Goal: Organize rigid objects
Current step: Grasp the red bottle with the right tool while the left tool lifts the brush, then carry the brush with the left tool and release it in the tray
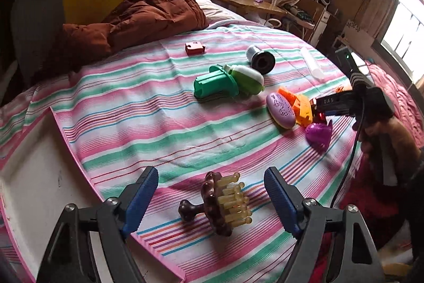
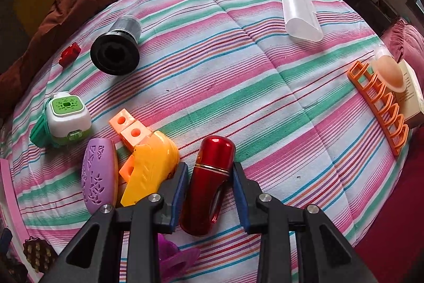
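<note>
A brown scalp brush with yellow bristles (image 1: 220,203) lies on its side on the striped bedspread (image 1: 148,123). My left gripper (image 1: 210,173) stands open around it, both blue pads clear of it. My right gripper (image 2: 209,166) is shut on a glossy red bottle (image 2: 214,150), whose lower end rests on the spread. In the left wrist view that right gripper (image 1: 322,108) sits at the right, beside a purple oval case (image 1: 281,109) and a yellow-orange toy (image 1: 302,108).
A green and white box (image 2: 66,118), a black cylinder (image 2: 116,49), a small red block (image 2: 69,53), a clear cup (image 2: 299,12) and an orange rack (image 2: 381,102) lie scattered on the bed. A white tray with a pink rim (image 1: 39,177) is at the left. A brown quilt (image 1: 137,15) is piled behind.
</note>
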Tool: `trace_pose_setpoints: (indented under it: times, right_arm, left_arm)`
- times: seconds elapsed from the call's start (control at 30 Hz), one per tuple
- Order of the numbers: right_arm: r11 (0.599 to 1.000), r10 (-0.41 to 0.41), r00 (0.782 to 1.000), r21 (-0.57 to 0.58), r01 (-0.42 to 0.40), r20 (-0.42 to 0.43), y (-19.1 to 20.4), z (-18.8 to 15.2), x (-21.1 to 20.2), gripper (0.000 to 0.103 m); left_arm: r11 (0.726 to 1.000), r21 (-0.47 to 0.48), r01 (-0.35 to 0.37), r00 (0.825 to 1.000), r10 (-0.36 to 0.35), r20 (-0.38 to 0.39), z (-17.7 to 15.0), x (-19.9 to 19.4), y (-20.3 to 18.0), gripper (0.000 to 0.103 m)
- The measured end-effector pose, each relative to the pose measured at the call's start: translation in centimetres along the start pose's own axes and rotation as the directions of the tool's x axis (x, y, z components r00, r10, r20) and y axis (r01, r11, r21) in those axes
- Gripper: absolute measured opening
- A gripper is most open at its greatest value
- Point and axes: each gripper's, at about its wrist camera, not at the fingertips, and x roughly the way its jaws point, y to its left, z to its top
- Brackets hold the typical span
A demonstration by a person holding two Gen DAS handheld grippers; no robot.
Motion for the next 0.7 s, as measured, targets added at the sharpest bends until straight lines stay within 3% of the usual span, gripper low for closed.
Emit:
trace_pose_setpoints:
  times: [0.1,0.2,0.27,0.3,0.47,0.7]
  right_arm:
    - [1.000,0.001,1.000,0.000,-0.001,0.000,-0.5,-0.2,-0.2,0.034]
    - [1.000,-0.005,1.000,-0.006,0.005,-0.001,-0.8,-0.3,-0.3,0.034]
    - [1.000,-0.006,1.000,-0.007,0.006,-0.001,-1.1,-0.4,-0.4,0.034]
    - [1.000,-0.005,1.000,-0.006,0.005,-0.001,-1.3,-0.4,-0.5,0.034]
    - [1.000,-0.011,1.000,-0.013,0.011,0.000,-2.1,-0.7,-0.7,0.034]
    - [0.999,-0.021,1.000,-0.025,0.021,0.005,-3.3,-1.0,-1.2,0.033]
  left_arm:
    - [1.000,0.020,-0.016,0.999,0.017,-0.049,-1.1,1.4,-0.9,0.075]
    - [0.997,0.074,-0.033,0.994,0.041,-0.104,-2.3,2.7,-2.1,0.051]
    - [0.992,0.113,-0.054,0.994,0.064,-0.089,-2.7,2.6,-2.7,0.049]
    - [0.991,0.123,-0.052,0.994,0.063,-0.088,-2.6,2.6,-2.8,0.043]
    - [0.994,0.106,-0.037,0.998,0.043,-0.055,-2.5,2.5,-2.6,0.042]
    - [0.999,-0.025,0.037,0.999,-0.037,-0.001,-2.0,1.7,-1.8,0.042]
